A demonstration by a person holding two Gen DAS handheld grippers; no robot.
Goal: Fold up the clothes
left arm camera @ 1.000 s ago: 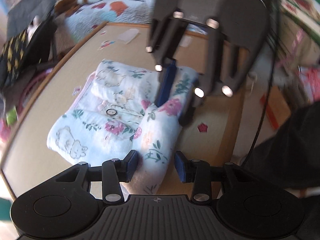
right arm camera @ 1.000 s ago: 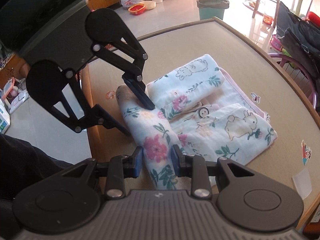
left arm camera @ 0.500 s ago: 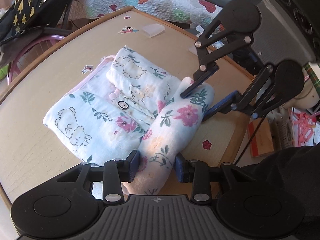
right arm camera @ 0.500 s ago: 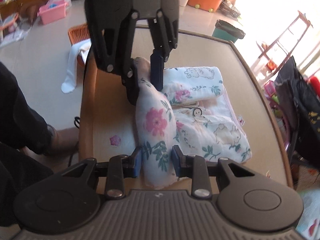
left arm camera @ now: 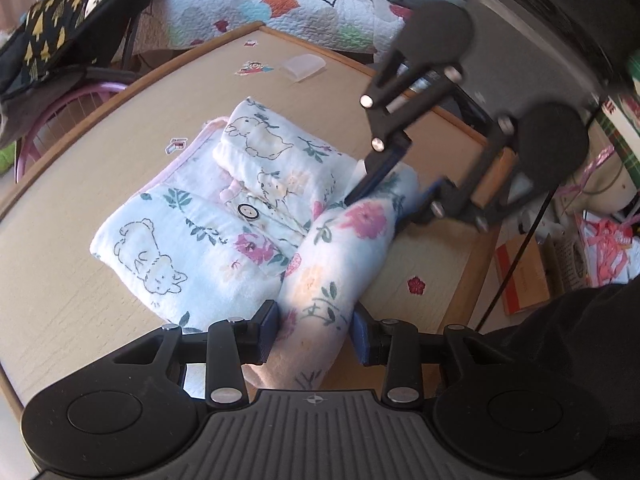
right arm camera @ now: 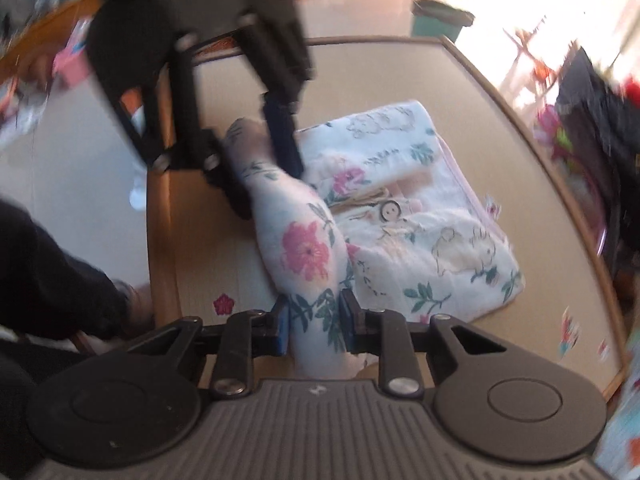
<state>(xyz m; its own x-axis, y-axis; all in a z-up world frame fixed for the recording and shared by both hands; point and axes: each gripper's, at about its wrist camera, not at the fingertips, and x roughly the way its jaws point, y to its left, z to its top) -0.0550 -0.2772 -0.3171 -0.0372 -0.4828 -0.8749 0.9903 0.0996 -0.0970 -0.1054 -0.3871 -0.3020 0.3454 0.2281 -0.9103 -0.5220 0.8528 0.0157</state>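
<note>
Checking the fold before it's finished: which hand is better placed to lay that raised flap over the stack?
Neither alone, probably. The left tool and right tool each pinch one end of the same raised flap, which stands beside the folded stack. The right jaws are closing on the cloth, so both should carry it over together.

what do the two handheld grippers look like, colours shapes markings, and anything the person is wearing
Both the left gripper and the right gripper are matte black, with ribbed grey bases, round side discs, silver rivets on the linkage bars and blue pads on the fingers. A small crosshair mark sits on each base. A thin black cable hangs by the right one. The person wears dark clothing.
</note>
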